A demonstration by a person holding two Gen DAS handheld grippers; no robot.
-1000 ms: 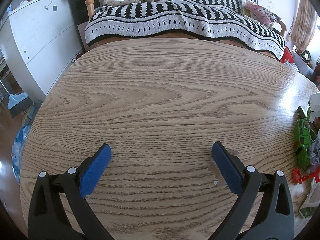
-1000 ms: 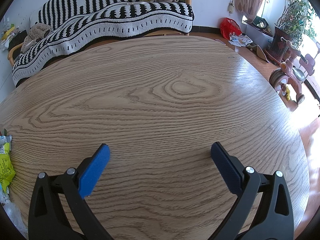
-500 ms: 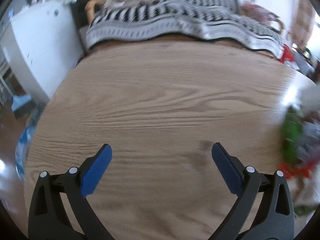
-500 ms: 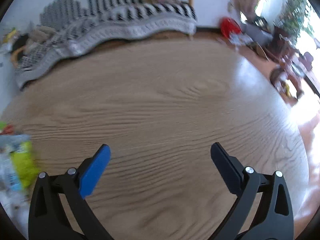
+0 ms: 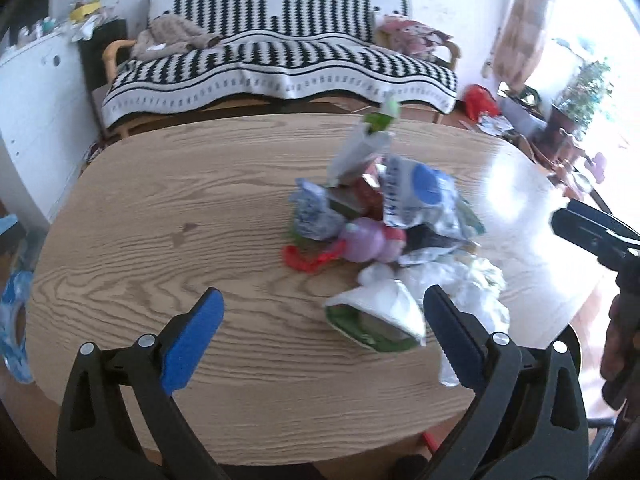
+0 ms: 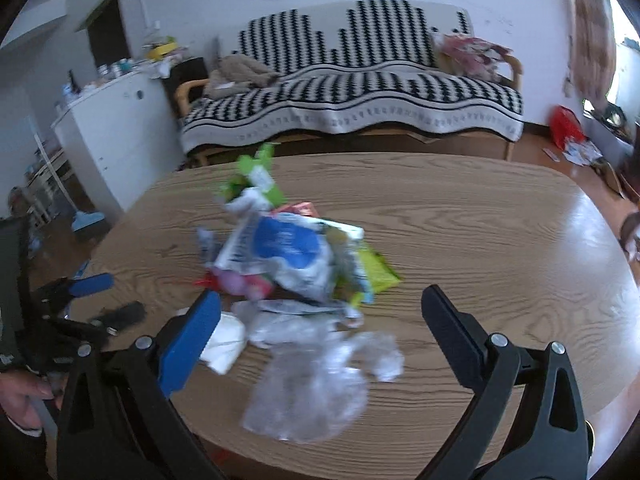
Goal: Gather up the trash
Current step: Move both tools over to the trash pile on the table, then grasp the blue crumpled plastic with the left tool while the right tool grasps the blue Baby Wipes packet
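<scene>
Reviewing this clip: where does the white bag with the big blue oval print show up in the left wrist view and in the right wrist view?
Left wrist: the white bag with the blue oval stands right of centre, at the back of the trash pile.
Right wrist: the same bag lies left of centre, on top of the pile.
Shared landmark: the black-and-white striped sofa cover behind the wooden table.

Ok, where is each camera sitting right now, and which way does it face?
Left wrist: on the open left gripper, facing the trash pile and sofa; right gripper's finger at right edge.
Right wrist: on the open right gripper, facing the pile from its other side; left gripper and hand at left edge.
Shared: pile, table, sofa.
</scene>
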